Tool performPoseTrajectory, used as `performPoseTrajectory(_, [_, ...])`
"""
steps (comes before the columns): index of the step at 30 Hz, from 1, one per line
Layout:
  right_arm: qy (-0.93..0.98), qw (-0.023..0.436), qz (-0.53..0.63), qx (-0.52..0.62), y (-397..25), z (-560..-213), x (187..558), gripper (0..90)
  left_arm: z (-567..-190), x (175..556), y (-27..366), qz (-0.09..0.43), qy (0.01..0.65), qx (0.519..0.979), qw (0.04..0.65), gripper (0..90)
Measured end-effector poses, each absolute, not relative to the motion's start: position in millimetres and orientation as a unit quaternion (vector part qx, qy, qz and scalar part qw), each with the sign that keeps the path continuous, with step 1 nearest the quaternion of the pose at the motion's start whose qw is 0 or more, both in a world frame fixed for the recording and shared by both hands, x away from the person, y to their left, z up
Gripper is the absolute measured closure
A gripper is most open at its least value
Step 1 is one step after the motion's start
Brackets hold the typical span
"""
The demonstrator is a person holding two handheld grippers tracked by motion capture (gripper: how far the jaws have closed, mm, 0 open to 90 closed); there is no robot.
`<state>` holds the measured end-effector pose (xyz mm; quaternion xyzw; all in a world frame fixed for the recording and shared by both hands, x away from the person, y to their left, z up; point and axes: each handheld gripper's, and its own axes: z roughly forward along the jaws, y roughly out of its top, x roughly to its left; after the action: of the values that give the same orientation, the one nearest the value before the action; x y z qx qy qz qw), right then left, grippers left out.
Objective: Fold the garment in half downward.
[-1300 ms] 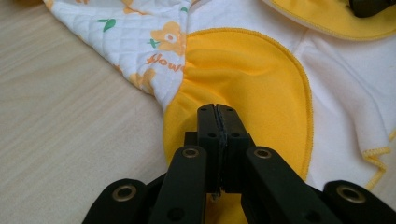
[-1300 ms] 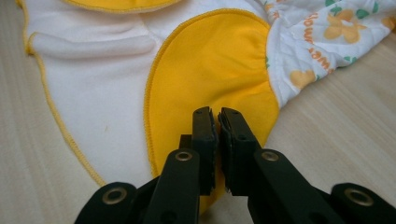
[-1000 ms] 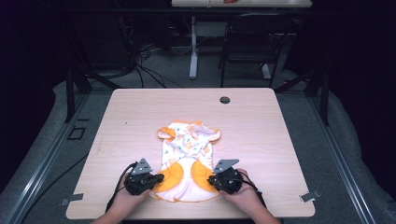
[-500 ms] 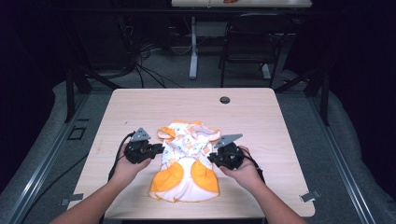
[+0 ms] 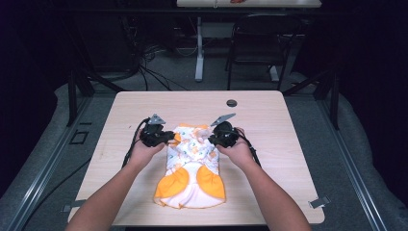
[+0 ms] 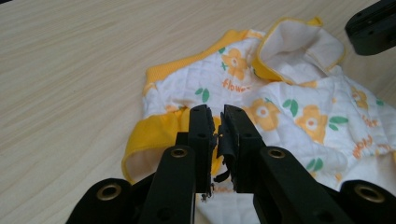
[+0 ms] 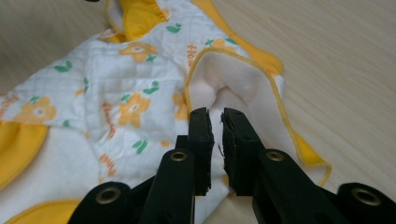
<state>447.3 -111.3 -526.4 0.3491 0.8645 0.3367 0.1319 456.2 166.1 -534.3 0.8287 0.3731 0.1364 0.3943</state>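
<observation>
A small quilted baby garment (image 5: 192, 168), white with orange flowers and yellow trim, lies on the light wooden desk (image 5: 288, 144), near the middle and reaching toward the near edge. Its 2 rounded yellow parts lie at the near end, and the flower-printed part lies farther from the person.

The left gripper (image 5: 169, 137) sits at the garment's far left corner, held in the person's left hand (image 5: 144, 151). In the left gripper view, the fingers (image 6: 201, 135) are drawn almost together and pinch the cloth at the yellow band (image 6: 154, 133), with only a thin slit between them.

The right gripper (image 5: 211, 139) sits at the far right corner, held in the right hand (image 5: 238, 153). In the right gripper view, its fingers (image 7: 201, 140) are closed on a fold of the garment (image 7: 116, 102), just below an opening edged in yellow piping (image 7: 233, 88) that shows the plain white lining.

The 2 grippers face each other across the garment's upper part. A cable (image 5: 132, 142) trails from the left gripper along the desk. A small dark round disc (image 5: 232, 103) sits on the desk beyond the garment, well apart from it.
</observation>
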Motion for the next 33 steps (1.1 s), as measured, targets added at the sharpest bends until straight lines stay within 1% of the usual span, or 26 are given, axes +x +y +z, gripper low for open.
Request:
performPoseTrajectory(4, [0.862,0.117,0.338,0.359,-105,-541,459,81.5,-546,463,160,0.127,0.380,0.832,0.382,81.9])
performPoseTrajectory(8, [0.871,0.113,0.318,0.358,-103,-552,461,81.7,-557,463,157,0.121,0.384,0.837,0.372,81.8])
performPoseTrajectory(13, [0.892,0.107,0.286,0.333,-99,-563,455,82.2,-574,456,157,0.115,0.376,0.849,0.353,81.5])
performPoseTrajectory(17, [0.900,0.107,0.281,0.317,-97,-564,449,81.9,-576,447,159,0.108,0.373,0.847,0.363,82.3])
performPoseTrajectory(20, [0.901,0.109,0.282,0.310,-97,-564,444,80.5,-575,440,161,0.099,0.370,0.851,0.358,82.6])
performPoseTrajectory(24, [0.903,0.104,0.279,0.309,-99,-564,442,79.9,-573,431,161,0.089,0.366,0.857,0.352,82.7])
performPoseTrajectory(27, [0.906,0.106,0.277,0.303,-99,-559,440,79.4,-569,432,161,0.092,0.359,0.860,0.350,82.7])
performPoseTrajectory(29, [0.897,0.107,0.301,0.307,-101,-548,439,80.4,-561,436,162,0.098,0.359,0.853,0.364,82.3])
performPoseTrajectory(30, [0.897,0.107,0.301,0.307,-101,-548,439,80.4,-561,436,162,0.098,0.359,0.853,0.364,82.2])
performPoseTrajectory(31, [0.879,0.114,0.336,0.319,-104,-535,441,82.4,-557,439,162,0.101,0.362,0.849,0.371,81.7])
performPoseTrajectory(32, [0.879,0.114,0.336,0.319,-104,-535,441,82.4,-551,443,163,0.104,0.364,0.847,0.373,81.7])
performPoseTrajectory(33, [0.862,0.120,0.359,0.337,-107,-524,448,82.9,-543,451,162,0.113,0.369,0.841,0.379,81.1])
